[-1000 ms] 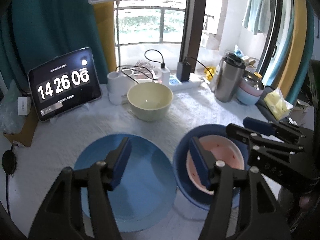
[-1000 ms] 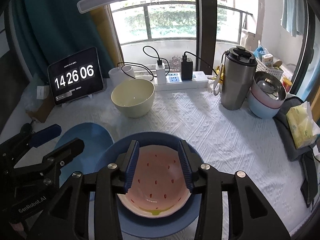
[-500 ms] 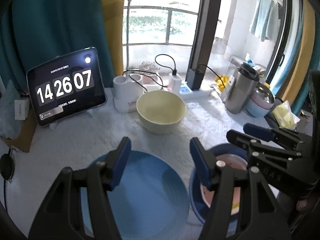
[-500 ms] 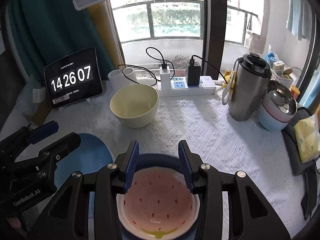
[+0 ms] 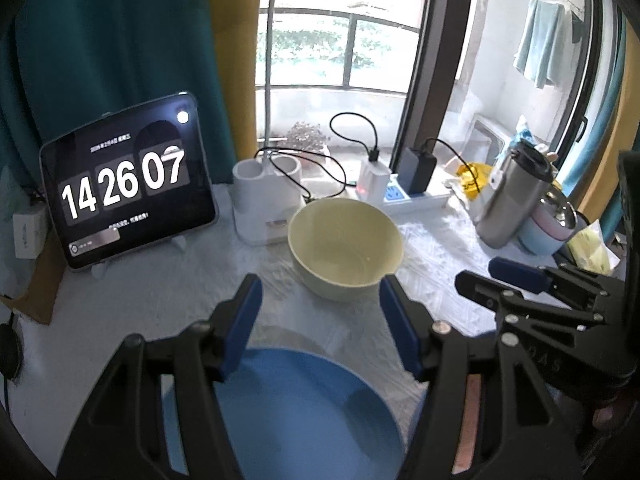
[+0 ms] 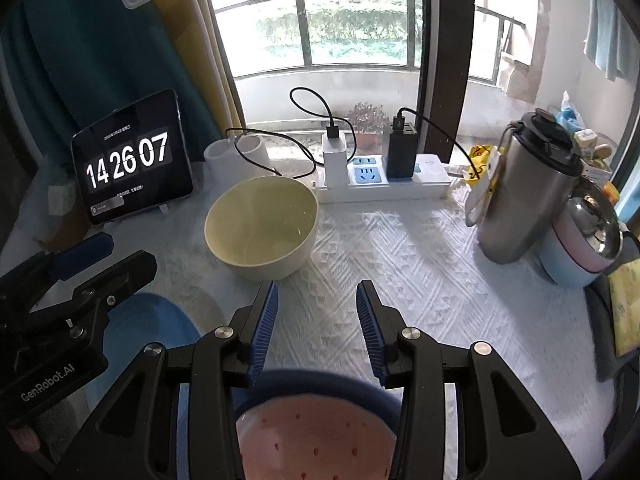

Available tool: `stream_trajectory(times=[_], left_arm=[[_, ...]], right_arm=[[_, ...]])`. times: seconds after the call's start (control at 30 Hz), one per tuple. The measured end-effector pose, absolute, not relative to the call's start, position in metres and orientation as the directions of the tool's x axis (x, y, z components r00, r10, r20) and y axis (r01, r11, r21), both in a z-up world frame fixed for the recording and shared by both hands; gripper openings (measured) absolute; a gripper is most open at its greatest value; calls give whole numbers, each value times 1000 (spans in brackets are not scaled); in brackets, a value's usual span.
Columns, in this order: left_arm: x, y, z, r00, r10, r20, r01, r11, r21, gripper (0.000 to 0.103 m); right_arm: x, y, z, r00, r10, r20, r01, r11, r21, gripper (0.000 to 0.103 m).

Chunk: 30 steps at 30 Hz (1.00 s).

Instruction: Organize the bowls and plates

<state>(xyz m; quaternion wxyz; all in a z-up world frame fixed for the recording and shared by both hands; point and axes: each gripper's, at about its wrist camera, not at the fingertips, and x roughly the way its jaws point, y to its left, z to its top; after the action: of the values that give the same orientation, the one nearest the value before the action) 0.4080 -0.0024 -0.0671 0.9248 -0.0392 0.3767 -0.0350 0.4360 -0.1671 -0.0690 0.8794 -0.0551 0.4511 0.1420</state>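
A cream bowl stands upright on the white tablecloth, just beyond both pairs of fingertips. My left gripper is open and holds nothing; it hovers over the far rim of a flat blue plate. My right gripper is open too, with only cloth between its blue pads. Below it sits a pink speckled bowl nested in a blue dish. Each gripper shows in the other view: the right gripper to the right, the left gripper to the left.
At the back stand a tablet clock, a white lamp base and a power strip with chargers and cables. A steel flask and stacked pastel bowls occupy the right. A yellow packet lies at the right edge.
Both grippers have moved forward toward the cream bowl. The blue plate and the pink bowl have slid to the bottom of the views. Neither jaw opening has changed.
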Motion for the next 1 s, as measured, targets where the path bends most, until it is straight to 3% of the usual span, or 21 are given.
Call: stream_trajectory(times=[1.0], left_arm=[[500,16,-133,567,-82,-819,-41,991,-128,62]], right_arm=[[531,-147,-126,399,251,-882,-260,953,153,40]])
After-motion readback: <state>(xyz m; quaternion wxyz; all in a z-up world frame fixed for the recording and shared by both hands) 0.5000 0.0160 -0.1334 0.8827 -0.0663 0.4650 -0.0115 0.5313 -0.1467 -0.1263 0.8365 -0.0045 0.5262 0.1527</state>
